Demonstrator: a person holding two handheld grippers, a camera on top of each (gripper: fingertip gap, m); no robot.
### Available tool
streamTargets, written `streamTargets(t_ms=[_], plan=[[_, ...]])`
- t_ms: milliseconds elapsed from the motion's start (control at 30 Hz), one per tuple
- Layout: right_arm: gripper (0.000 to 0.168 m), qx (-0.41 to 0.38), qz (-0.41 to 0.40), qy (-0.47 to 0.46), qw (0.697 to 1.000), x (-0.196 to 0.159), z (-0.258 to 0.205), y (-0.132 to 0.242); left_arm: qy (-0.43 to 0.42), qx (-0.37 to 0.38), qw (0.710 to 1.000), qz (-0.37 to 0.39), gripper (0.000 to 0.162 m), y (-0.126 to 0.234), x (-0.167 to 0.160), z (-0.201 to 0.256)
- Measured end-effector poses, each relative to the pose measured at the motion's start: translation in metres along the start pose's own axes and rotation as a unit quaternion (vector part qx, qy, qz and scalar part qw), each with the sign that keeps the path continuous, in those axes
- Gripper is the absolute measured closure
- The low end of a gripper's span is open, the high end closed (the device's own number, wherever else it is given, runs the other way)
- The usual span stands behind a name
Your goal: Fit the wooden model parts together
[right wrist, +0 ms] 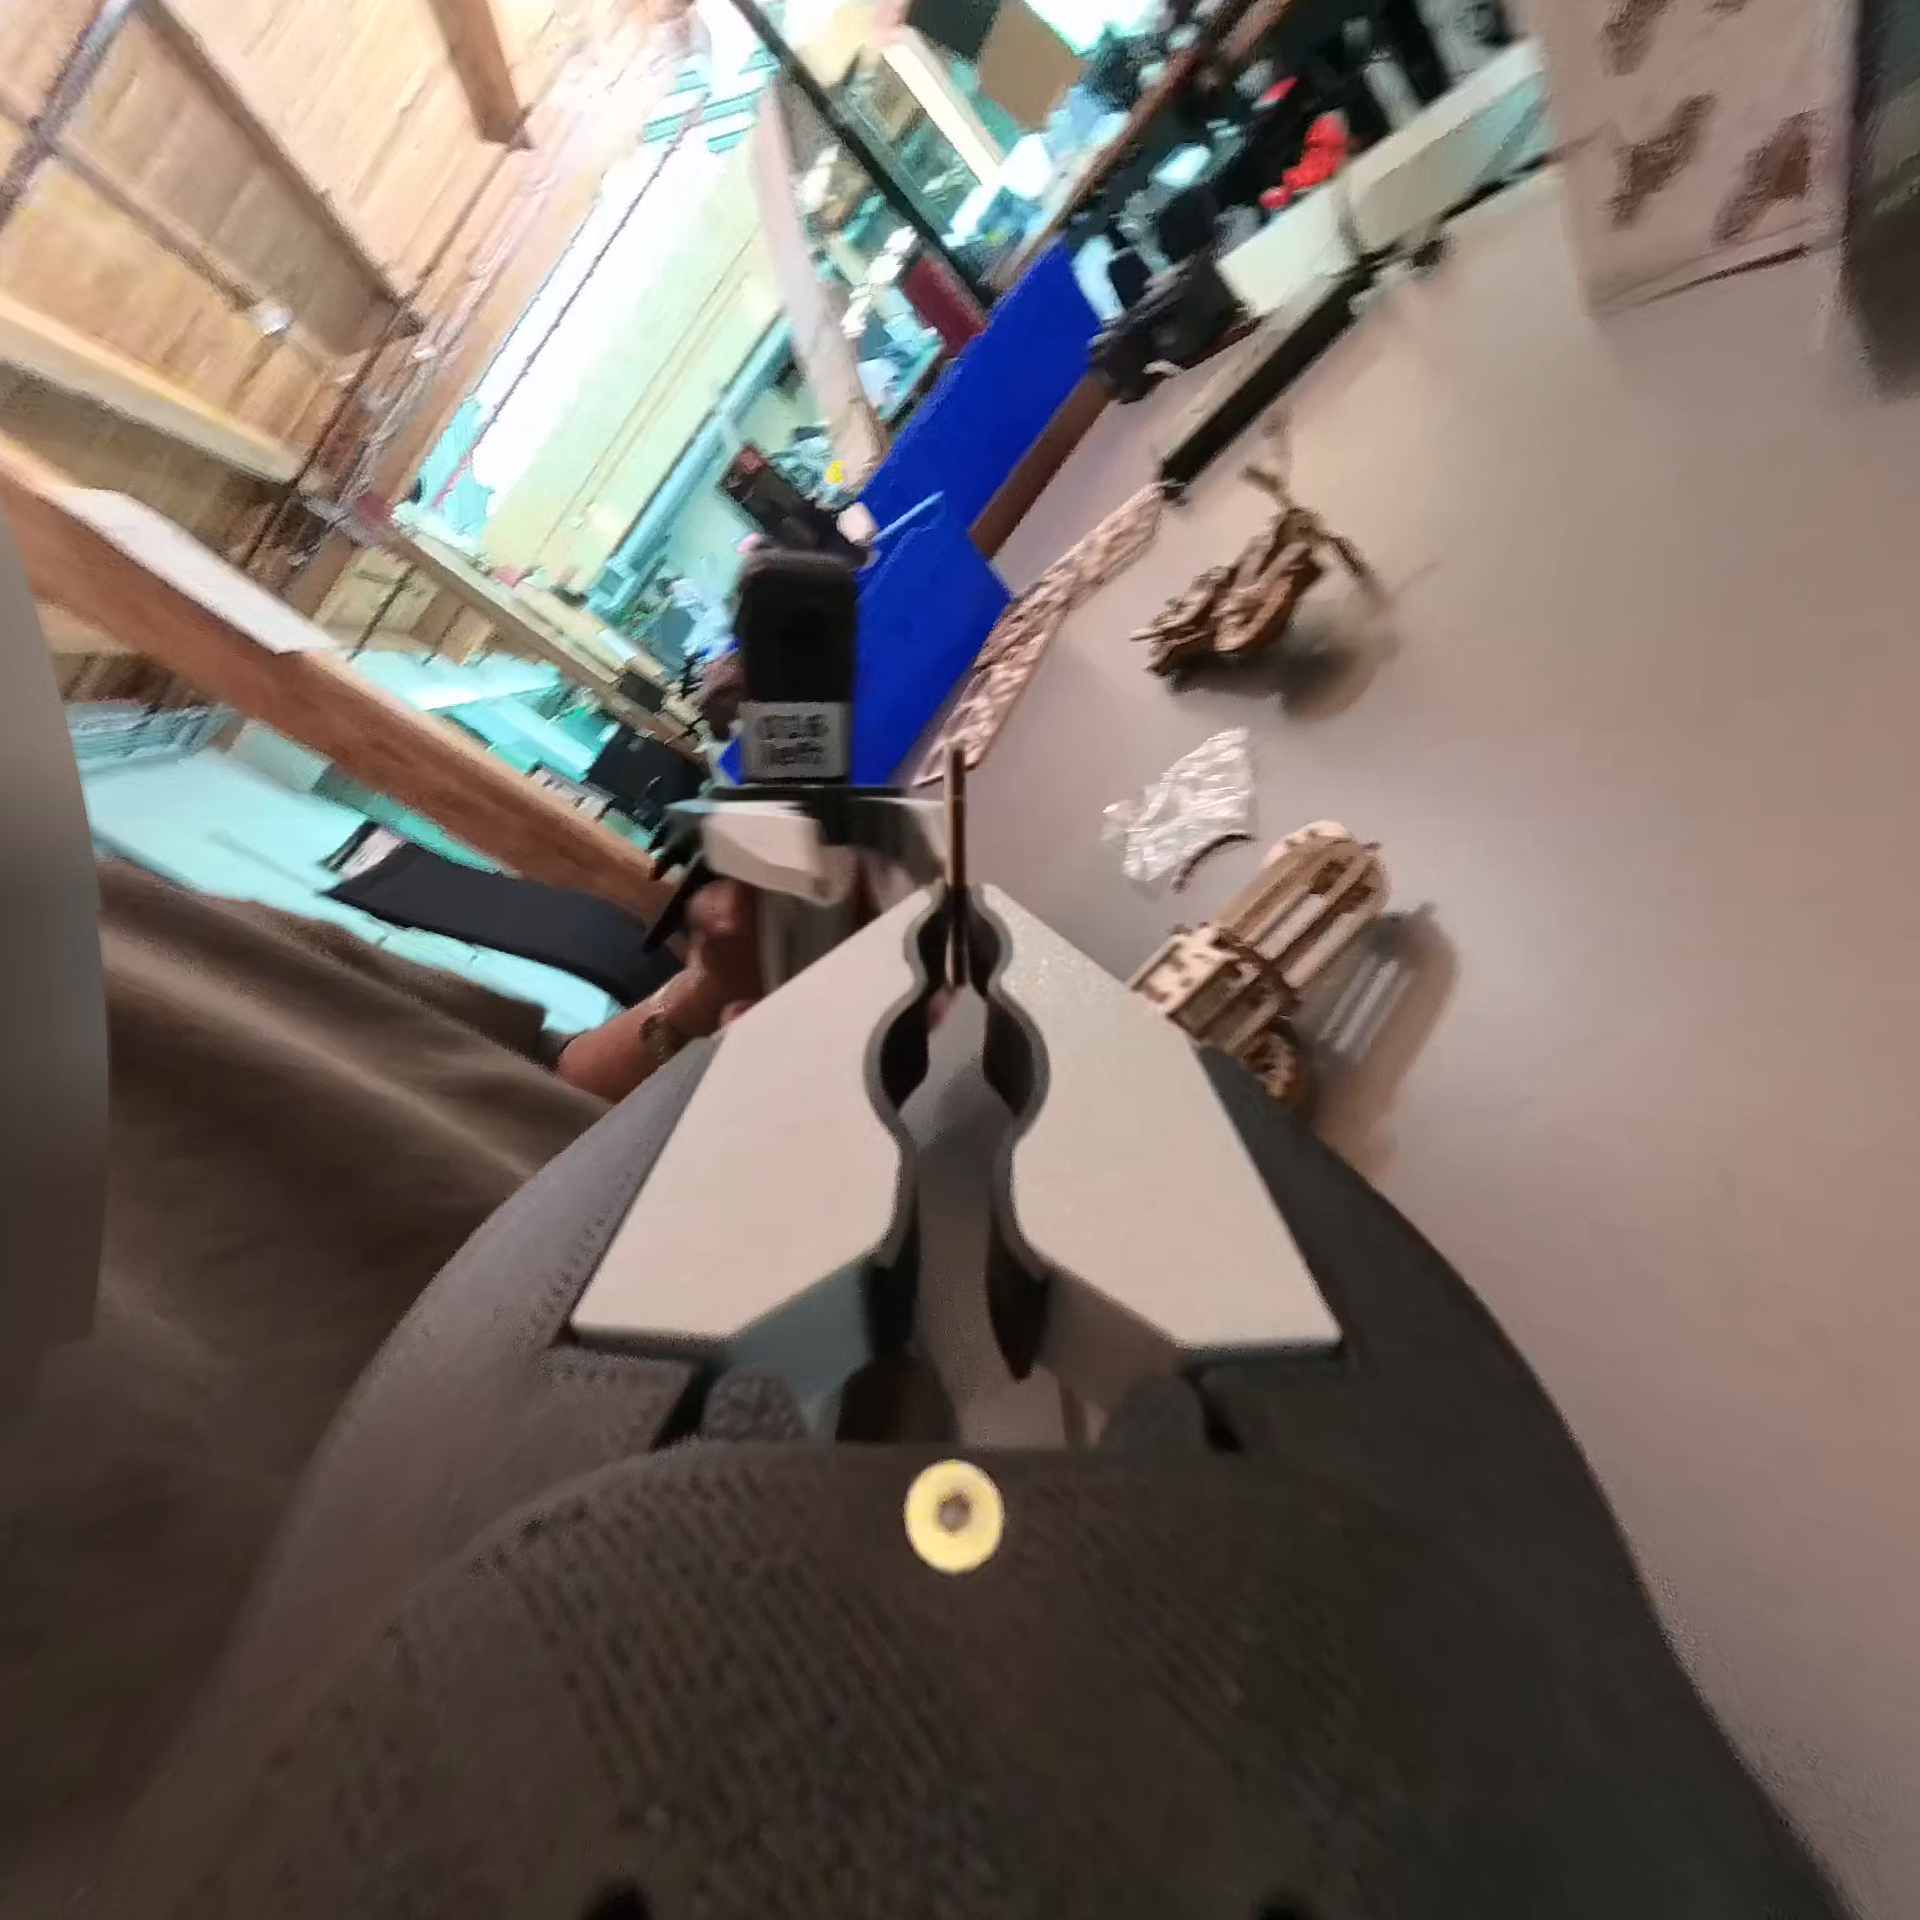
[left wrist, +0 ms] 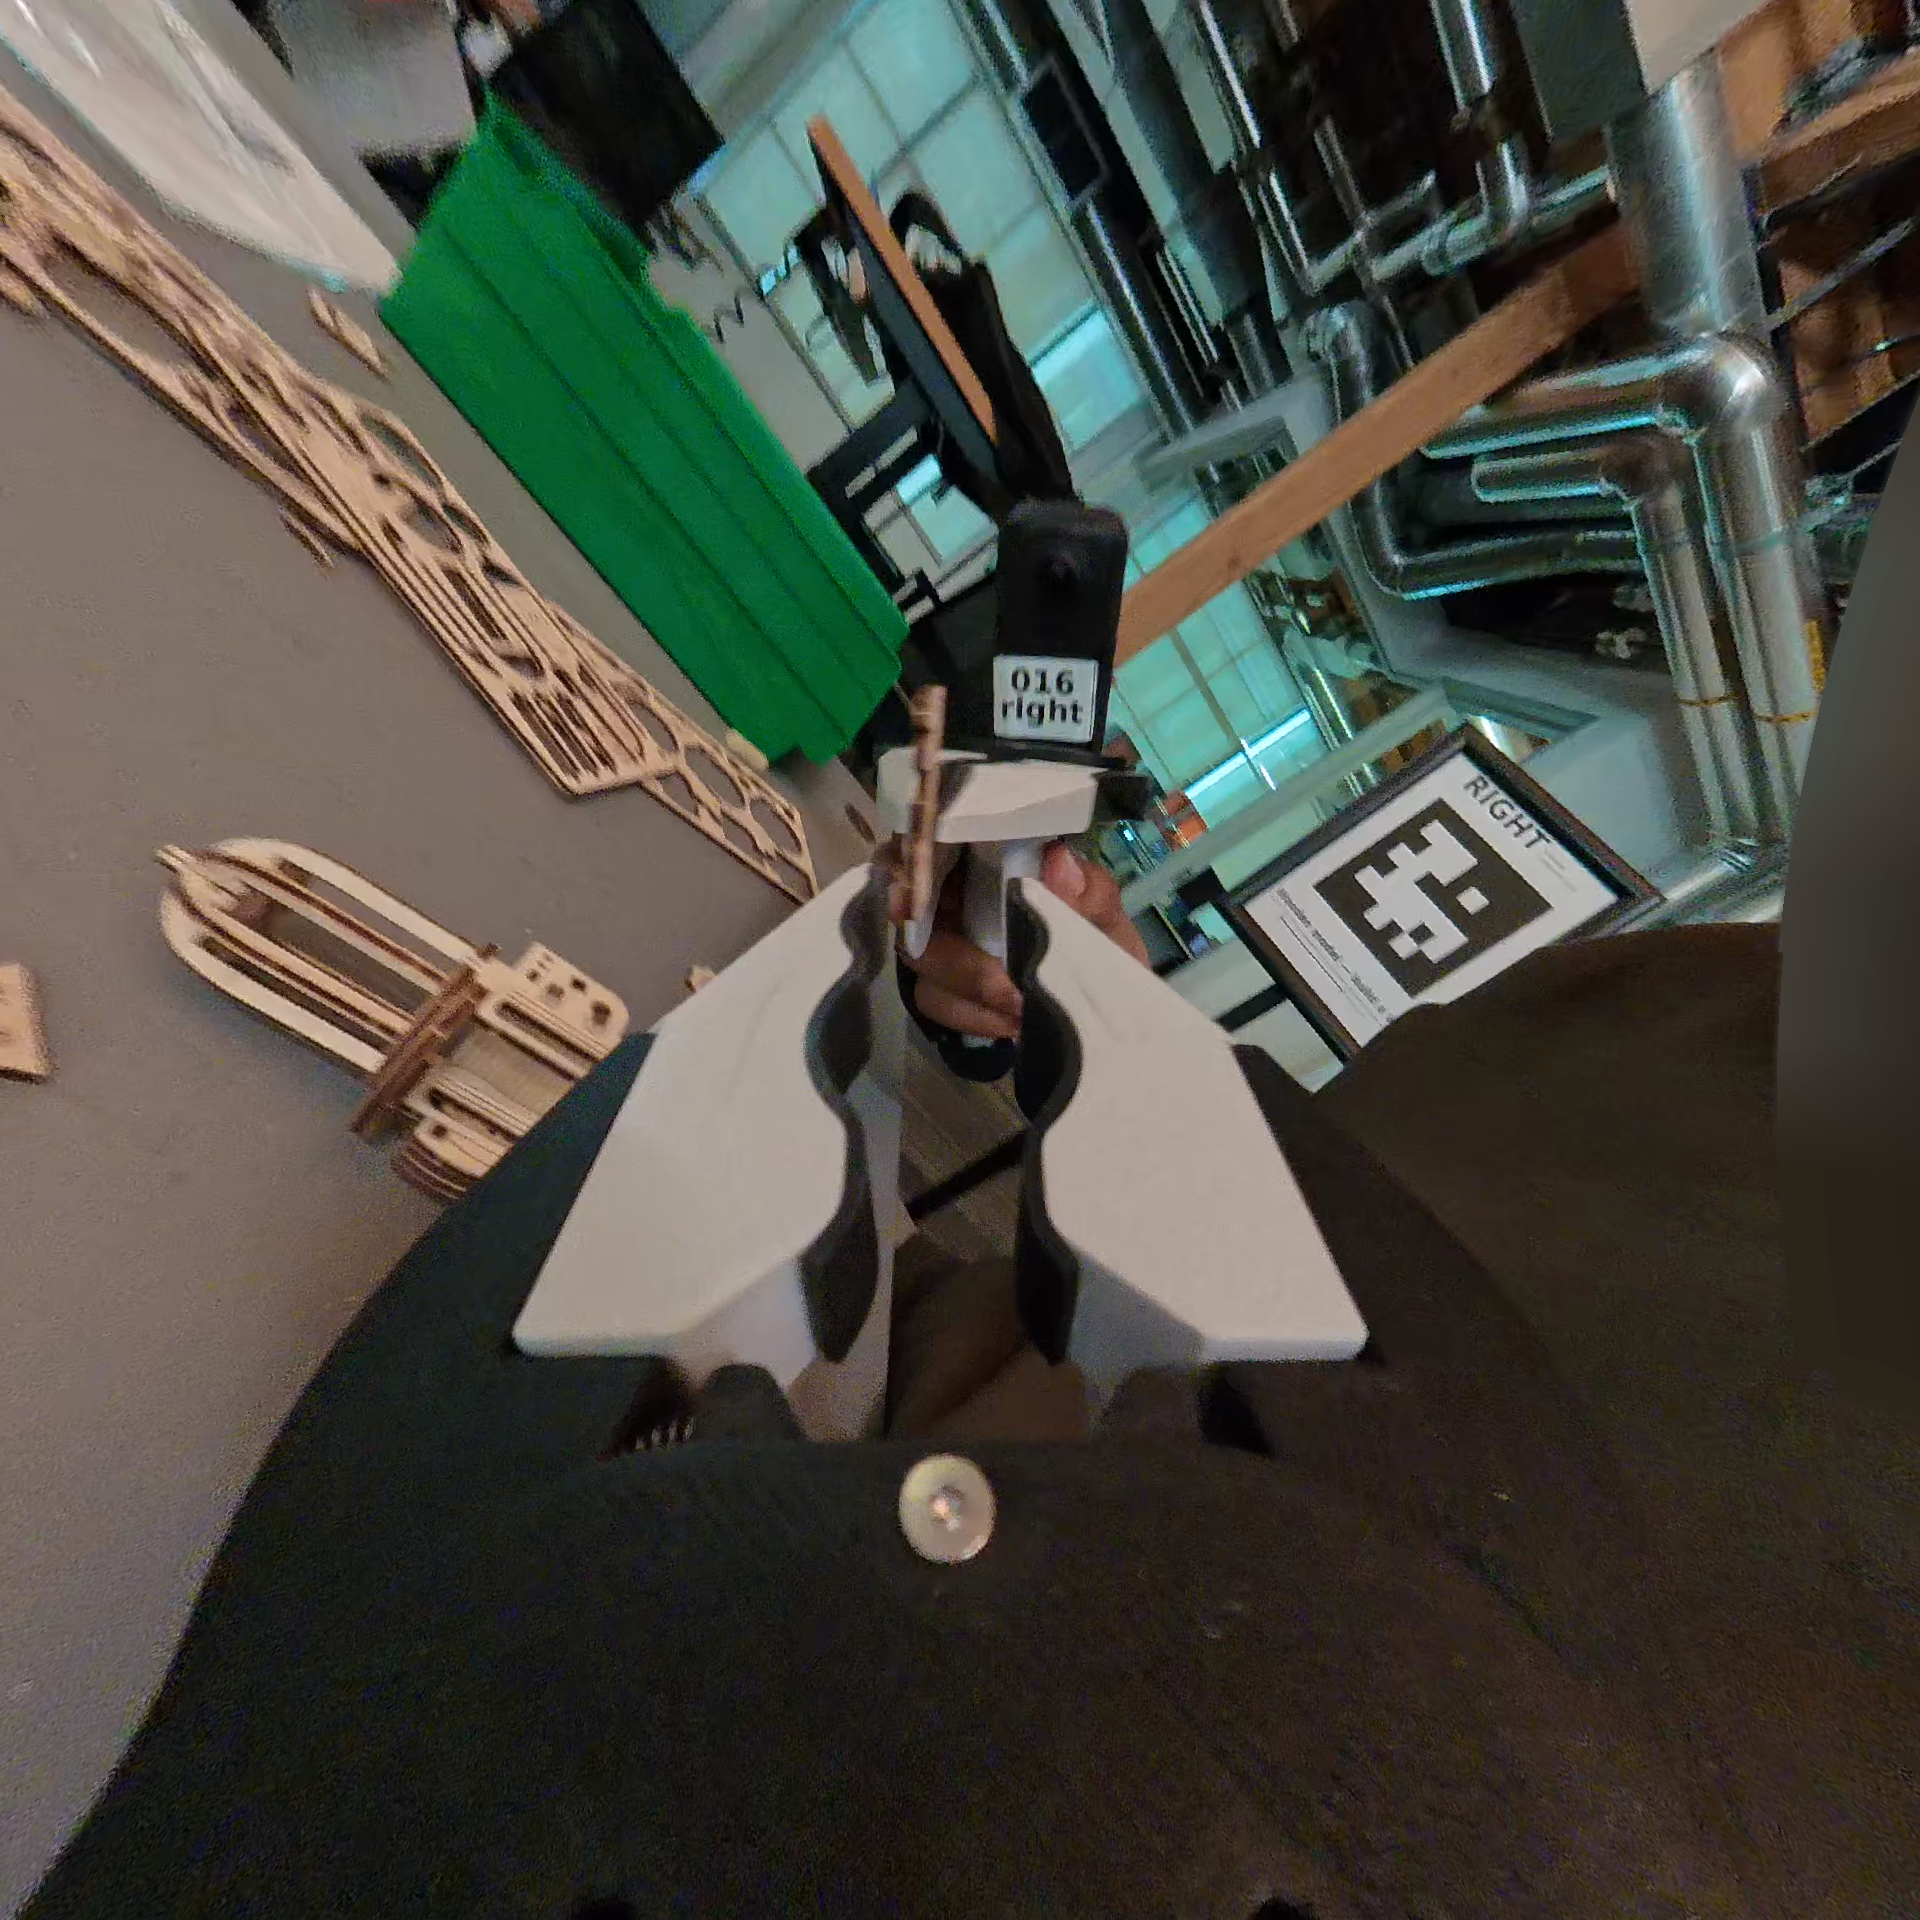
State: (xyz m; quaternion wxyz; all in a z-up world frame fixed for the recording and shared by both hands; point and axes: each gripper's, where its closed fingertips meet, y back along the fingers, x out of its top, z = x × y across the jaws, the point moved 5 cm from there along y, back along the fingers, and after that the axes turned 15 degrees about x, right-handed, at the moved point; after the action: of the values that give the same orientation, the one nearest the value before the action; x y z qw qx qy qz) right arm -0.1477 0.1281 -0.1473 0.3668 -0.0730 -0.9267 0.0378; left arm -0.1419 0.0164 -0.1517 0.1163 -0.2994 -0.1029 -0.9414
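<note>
My right gripper [right wrist: 956,914] is shut on a thin flat wooden part [right wrist: 954,831], seen edge-on and standing up between its fingertips. In the left wrist view the right gripper [left wrist: 935,805] faces me and holds the same part [left wrist: 928,769] upright in the air. My left gripper [left wrist: 940,904] is open, and the part's lower end hangs just inside its tips, close to one finger [left wrist: 831,935]. The left gripper [right wrist: 800,847] shows blurred beyond the part in the right wrist view. A partly built wooden model [left wrist: 395,997] [right wrist: 1278,956] lies on the grey table [left wrist: 208,1195].
Cut-out wooden sheets [left wrist: 468,582] lie along the table before a green bin [left wrist: 644,468]. A small loose wood piece [left wrist: 21,1023] sits at the left edge. A second wooden model [right wrist: 1247,603], crumpled plastic wrap [right wrist: 1184,800], a blue bin [right wrist: 935,582] and a framed marker sign [left wrist: 1434,894] are around.
</note>
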Motion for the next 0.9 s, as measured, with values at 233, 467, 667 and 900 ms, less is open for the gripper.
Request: streamTargets(t_ms=[233, 467, 667, 900], plan=[[0.168, -0.075, 0.002, -0.123, 0.990, 0.003, 0.036, 0.011, 0.014, 0.140, 0.987, -0.075, 0.130, 0.025, -0.008, -0.037], [0.168, -0.052, 0.011, -0.286, 0.957, -0.020, 0.061, -0.002, 0.165, 0.068, 0.979, -0.102, 0.134, 0.005, -0.019, -0.052], [0.167, -0.018, 0.025, -0.336, 0.941, -0.020, 0.067, -0.005, 0.165, 0.084, 0.976, -0.112, 0.135, -0.003, -0.018, -0.061], [0.168, -0.005, 0.013, -0.367, 0.930, -0.022, 0.075, -0.010, 0.181, 0.085, 0.973, -0.116, 0.133, -0.004, -0.018, -0.070]])
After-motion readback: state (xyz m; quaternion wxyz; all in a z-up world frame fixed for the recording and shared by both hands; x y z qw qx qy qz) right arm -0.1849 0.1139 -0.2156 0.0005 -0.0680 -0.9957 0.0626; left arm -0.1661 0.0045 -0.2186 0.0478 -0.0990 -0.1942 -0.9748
